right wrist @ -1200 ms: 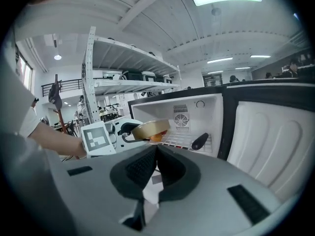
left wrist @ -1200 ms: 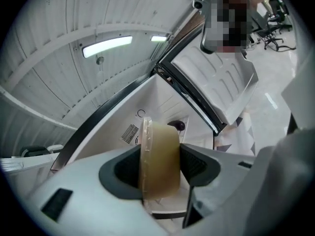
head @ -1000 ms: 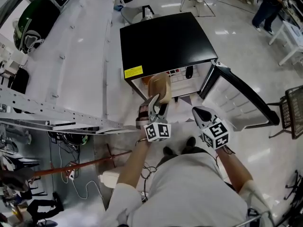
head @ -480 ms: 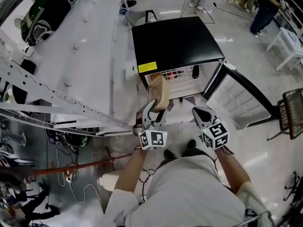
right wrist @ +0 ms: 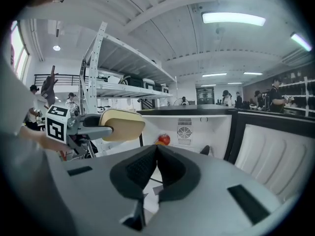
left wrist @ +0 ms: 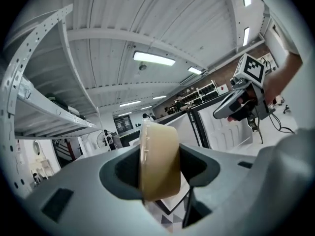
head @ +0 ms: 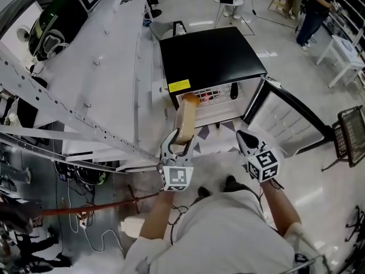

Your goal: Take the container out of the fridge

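Head view: our left gripper (head: 181,141) clamps a tan round container (head: 185,119), perhaps plastic, before the black fridge (head: 211,59); our right gripper (head: 245,140) is clenched empty.

Tan, round, lidded container (head: 185,117) clamped on edge in left tongs (head: 181,137), raised outside black fridge (head: 211,59), before its opened compartment.

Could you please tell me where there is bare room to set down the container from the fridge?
The fridge has a bare black top, edge to edge. The white shelf left of it is bare up to the helmet. Inside the fridge, red items crowd the rack.
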